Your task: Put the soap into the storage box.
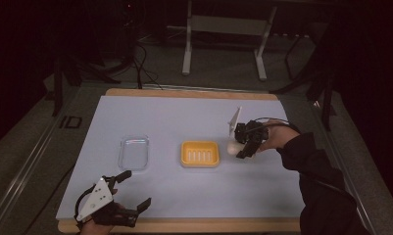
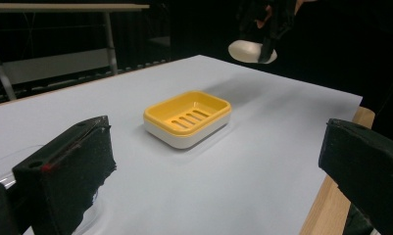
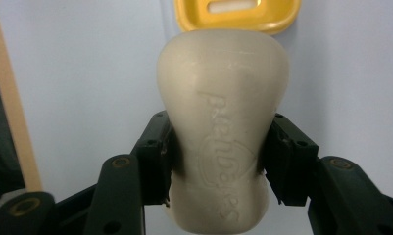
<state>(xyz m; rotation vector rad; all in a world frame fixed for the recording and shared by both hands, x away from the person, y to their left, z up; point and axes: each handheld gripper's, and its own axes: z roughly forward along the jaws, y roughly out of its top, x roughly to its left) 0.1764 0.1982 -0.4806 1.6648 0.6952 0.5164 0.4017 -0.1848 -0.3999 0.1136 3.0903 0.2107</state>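
One cream bar of soap [image 3: 222, 132], embossed lettering showing, is clamped between the jaws of the right gripper [image 1: 244, 145] and held above the pale blue table cover [image 1: 184, 117], just to the right of a yellow soap dish [image 1: 200, 153]. A clear plastic lid [image 1: 134, 152] lies left of the dish. The left gripper [image 1: 133, 190] rests near the table's front edge, jaws spread wide and empty.

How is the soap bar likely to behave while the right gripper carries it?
The soap looks rigid: the right gripper pinches its narrow waist without visibly denting it. Its smooth, rounded surface could slip if the grip loosens. It seems unlikely to break easily.
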